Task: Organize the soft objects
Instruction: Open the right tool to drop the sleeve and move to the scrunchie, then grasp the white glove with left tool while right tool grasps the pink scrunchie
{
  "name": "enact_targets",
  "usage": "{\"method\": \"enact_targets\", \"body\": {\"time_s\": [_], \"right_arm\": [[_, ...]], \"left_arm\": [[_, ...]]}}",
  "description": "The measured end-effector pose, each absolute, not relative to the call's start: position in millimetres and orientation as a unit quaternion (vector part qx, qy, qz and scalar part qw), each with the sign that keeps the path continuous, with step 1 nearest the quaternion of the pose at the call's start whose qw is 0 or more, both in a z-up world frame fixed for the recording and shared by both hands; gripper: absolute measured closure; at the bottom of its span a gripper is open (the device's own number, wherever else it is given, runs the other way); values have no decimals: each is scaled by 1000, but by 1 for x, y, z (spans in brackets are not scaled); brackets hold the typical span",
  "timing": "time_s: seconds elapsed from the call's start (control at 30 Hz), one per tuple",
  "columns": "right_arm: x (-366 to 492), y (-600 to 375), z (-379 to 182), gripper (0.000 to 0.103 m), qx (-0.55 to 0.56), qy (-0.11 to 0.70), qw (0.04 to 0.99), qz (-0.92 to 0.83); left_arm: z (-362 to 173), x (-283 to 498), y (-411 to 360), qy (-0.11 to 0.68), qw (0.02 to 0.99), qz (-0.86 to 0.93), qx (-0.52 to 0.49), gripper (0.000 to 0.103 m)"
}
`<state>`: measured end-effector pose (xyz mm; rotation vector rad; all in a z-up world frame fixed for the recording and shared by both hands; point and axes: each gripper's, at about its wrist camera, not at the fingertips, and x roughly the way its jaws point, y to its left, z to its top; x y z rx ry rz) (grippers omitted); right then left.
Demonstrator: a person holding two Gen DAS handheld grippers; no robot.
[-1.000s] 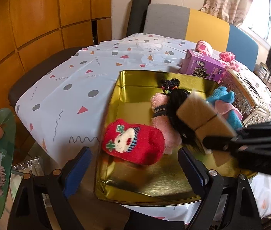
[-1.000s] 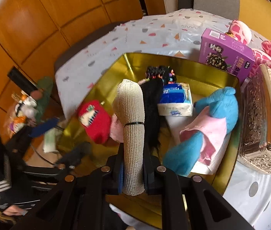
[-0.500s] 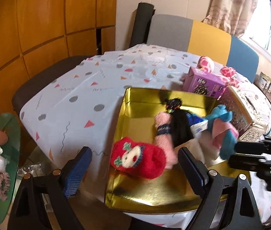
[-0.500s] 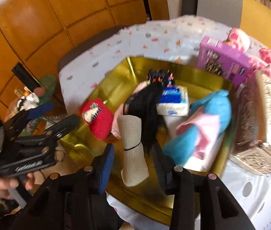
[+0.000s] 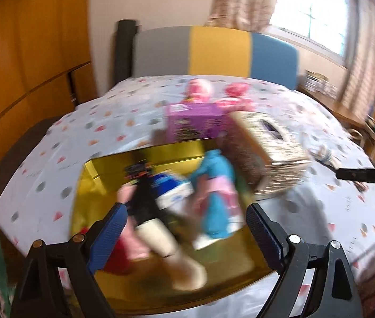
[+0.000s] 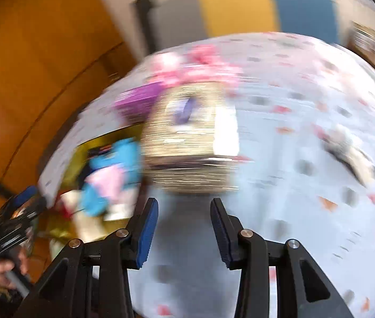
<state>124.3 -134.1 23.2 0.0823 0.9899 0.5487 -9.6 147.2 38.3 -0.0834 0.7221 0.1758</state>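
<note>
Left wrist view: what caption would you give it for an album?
Open left gripper hovering over a gold tray of soft things, including a beige rolled sock and blue plush toy.

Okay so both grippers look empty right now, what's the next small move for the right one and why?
Probably swing the right gripper toward the small dark-and-tan soft item lying loose on the tablecloth to its right. The jaws are open and empty, the beige roll already lies in the gold tray, and that item sits outside.

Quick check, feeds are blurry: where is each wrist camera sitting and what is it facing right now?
Left wrist: behind the open left gripper, over the gold tray of soft toys.
Right wrist: behind the open right gripper, facing bare tablecloth; the left gripper sits at lower left.
Shared: the ornate box, the blue plush.
</note>
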Motion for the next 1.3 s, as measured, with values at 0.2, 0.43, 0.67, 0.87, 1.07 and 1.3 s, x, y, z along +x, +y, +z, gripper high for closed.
{"method": "enact_targets", "body": {"time_s": [0.2,0.43,0.67,0.87,1.07,1.3], "right_arm": [[163,-255,-2,62,100,486,865,76],[198,-381,-36,60,139,500,847,-116],[222,-411,-65,47,134,523,835,-106],[232,-407,-83,53,104,553,821,-99],[230,-405,-81,84,89,555,821,-104],[232,-406,-80,83,90,564,814,-103]], "left_arm": [[51,17,83,352,936,7,-2,11],[65,52,4,354,931,-87,21,10],[65,97,-84,373,913,-162,40,8],[39,142,-137,417,889,-188,36,9],[3,194,-166,472,861,-189,-16,14],[-30,258,-191,509,840,-171,-76,16]]}}
